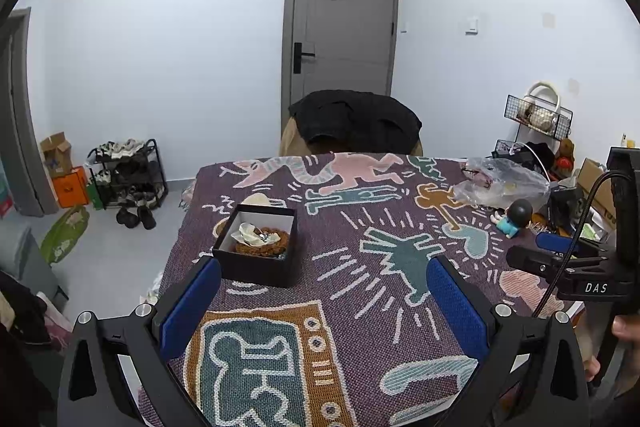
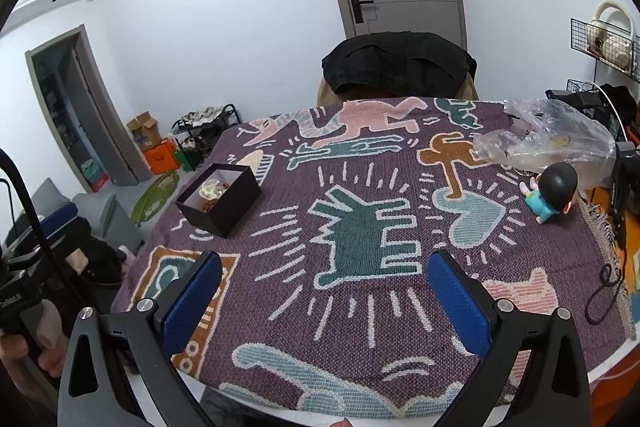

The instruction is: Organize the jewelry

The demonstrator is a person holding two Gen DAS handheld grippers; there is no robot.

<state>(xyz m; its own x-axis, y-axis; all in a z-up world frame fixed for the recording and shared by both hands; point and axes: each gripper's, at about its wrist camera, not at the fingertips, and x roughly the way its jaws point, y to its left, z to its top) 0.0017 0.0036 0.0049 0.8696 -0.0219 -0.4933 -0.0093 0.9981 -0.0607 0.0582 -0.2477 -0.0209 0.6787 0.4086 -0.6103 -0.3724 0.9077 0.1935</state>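
Both tools hang above the near edge of the patterned woven cloth (image 2: 360, 307) with nothing between their blue pads: the left gripper (image 1: 324, 303) and the right gripper (image 2: 324, 299) both spread wide. The open black jewelry box (image 1: 258, 247), holding a brown beaded bracelet (image 1: 264, 247) and a crumpled pale piece, sits near the cloth's left edge. A small figurine (image 2: 554, 193) and a clear plastic bag (image 2: 552, 139) lie toward the far right corner.

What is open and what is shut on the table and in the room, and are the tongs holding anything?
Black box: open, no lid on, jewelry inside.
Left tongs: open, holding nothing.
Right tongs: open, holding nothing.
Plastic bag: crumpled, lying on the blanket.
Toy figure: sitting up, facing away.
Door: shut, a cap hanging on it.
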